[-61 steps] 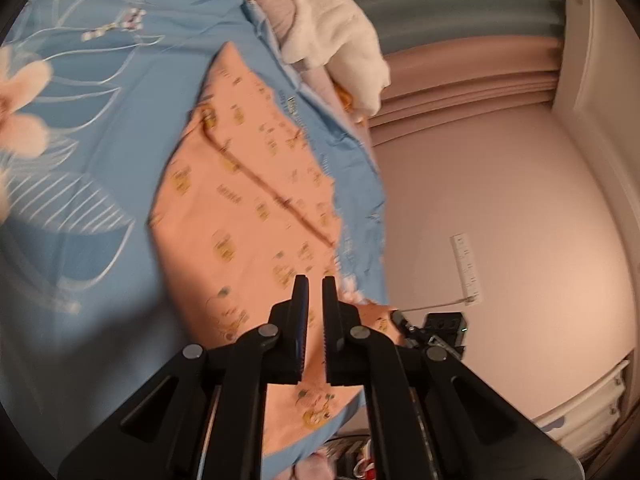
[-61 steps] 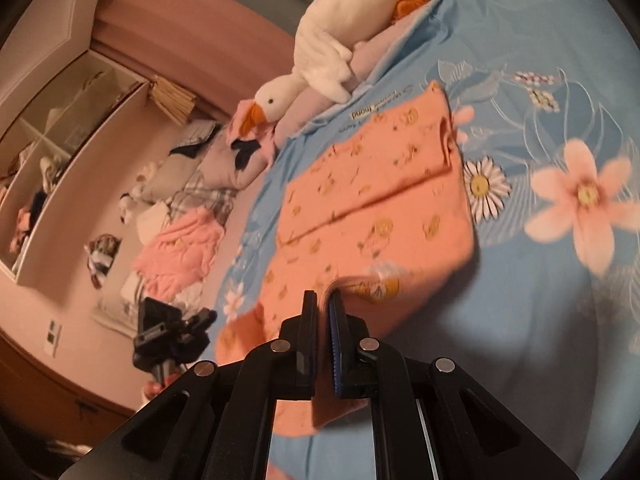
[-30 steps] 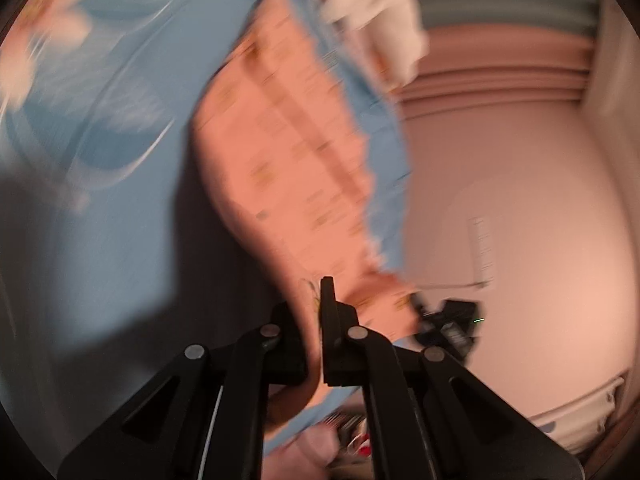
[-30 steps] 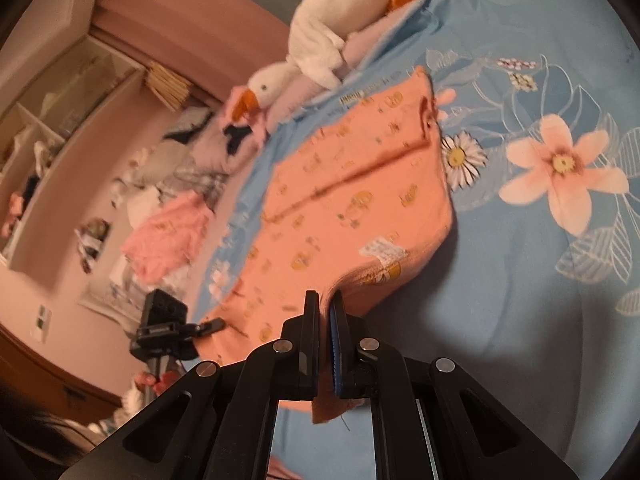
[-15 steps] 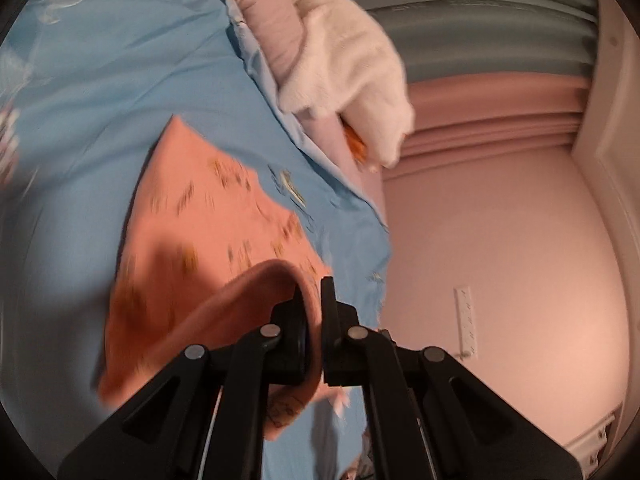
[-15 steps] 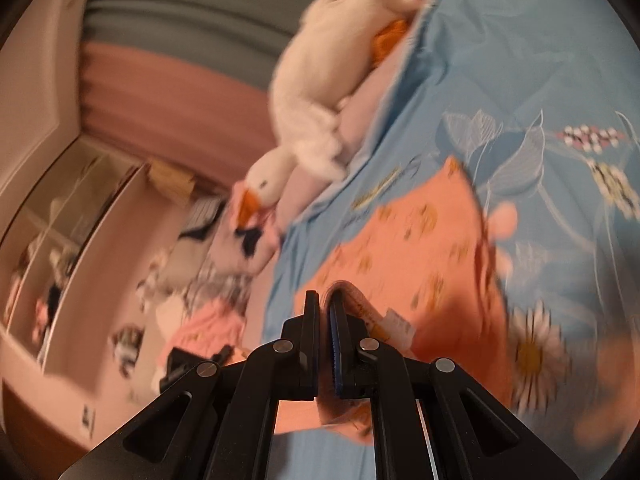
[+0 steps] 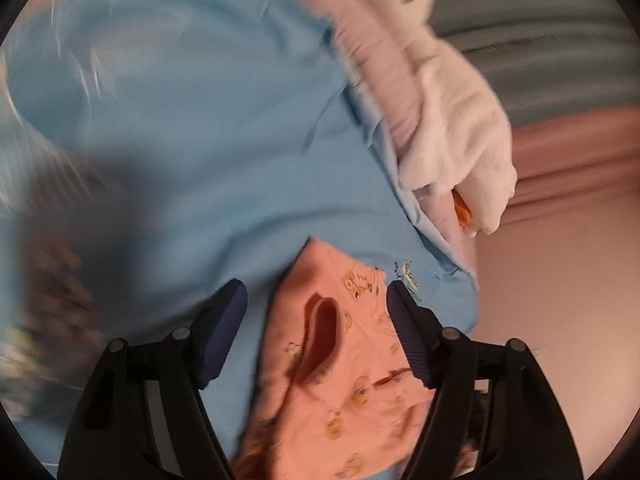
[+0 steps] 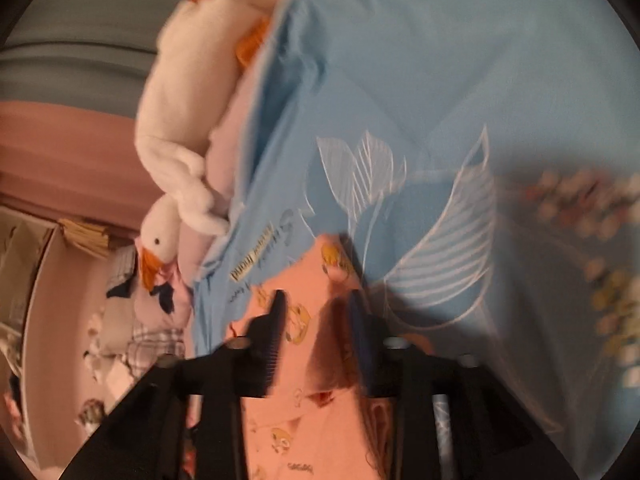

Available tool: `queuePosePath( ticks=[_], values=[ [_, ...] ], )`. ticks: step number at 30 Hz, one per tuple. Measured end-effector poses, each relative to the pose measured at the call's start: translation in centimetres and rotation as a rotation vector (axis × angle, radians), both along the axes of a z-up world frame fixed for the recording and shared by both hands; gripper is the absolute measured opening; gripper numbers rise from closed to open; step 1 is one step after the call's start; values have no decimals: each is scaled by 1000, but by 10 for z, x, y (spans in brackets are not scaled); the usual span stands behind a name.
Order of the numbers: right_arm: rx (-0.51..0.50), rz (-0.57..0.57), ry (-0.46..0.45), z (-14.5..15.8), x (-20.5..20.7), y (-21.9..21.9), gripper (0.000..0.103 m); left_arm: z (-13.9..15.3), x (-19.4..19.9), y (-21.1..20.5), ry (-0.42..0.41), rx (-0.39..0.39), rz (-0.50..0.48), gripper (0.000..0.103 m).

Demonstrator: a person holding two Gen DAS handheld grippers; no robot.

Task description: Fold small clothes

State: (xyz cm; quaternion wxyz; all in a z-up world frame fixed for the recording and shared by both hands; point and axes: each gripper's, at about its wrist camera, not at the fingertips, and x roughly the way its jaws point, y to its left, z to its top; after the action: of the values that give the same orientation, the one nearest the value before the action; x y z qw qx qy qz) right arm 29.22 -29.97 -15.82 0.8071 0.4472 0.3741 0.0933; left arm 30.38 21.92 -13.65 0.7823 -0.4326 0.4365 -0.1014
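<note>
A small orange garment point(image 7: 340, 376) with yellow cartoon prints lies folded over on the blue floral bed sheet point(image 7: 192, 120). My left gripper point(image 7: 316, 300) is open, its jaws spread either side of the garment's top corner, just above the cloth. The same garment shows in the right wrist view point(image 8: 316, 360). My right gripper point(image 8: 316, 300) is open too, jaws apart over the garment's upper edge. Neither gripper holds cloth.
A white plush goose point(image 8: 180, 128) lies on a pink pillow point(image 7: 372, 52) at the head of the bed; it also shows in the left wrist view point(image 7: 456, 120). The sheet edge point(image 8: 224, 280) drops off at left. Shelves and piled clothes point(image 8: 132, 340) stand beyond the bed.
Both grippers were shut on the garment's near edge, carried it forward over the rest of the cloth toward the pillow, and have now opened and let it go.
</note>
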Motion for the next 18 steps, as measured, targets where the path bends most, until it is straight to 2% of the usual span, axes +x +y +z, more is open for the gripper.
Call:
queuePosePath(
  ticks=[2, 4, 5, 6, 7, 9, 10, 13, 16, 18],
  values=[
    [-107, 83, -71, 22, -15, 7, 39, 18, -15, -7, -59, 78, -100, 69],
    [-203, 212, -93, 33, -28, 28, 39, 28, -34, -31, -96, 153, -245, 64],
    [-281, 303, -109, 39, -39, 48, 37, 28, -43, -43, -104, 164, -308, 58],
    [-316, 348, -117, 40, -43, 59, 28, 25, -52, -58, -111, 169, -383, 50],
    [-357, 414, -126, 40, -49, 76, 24, 19, -59, -75, -100, 187, -450, 46],
    [-409, 518, -129, 34, -53, 107, 20, 4, -65, -105, -66, 203, -552, 31],
    [-466, 569, -119, 28, -52, 126, 18, -6, -65, -122, -42, 226, -590, 29],
    [-568, 596, -57, 10, -35, 150, 16, -21, -56, -142, -33, 297, -589, 29],
    [-604, 568, -35, 0, -11, 154, 16, -11, -33, -141, -94, 279, -520, 29],
    [-592, 526, -33, 0, 13, 148, 16, -8, -14, -138, -116, 285, -480, 30]
  ],
)
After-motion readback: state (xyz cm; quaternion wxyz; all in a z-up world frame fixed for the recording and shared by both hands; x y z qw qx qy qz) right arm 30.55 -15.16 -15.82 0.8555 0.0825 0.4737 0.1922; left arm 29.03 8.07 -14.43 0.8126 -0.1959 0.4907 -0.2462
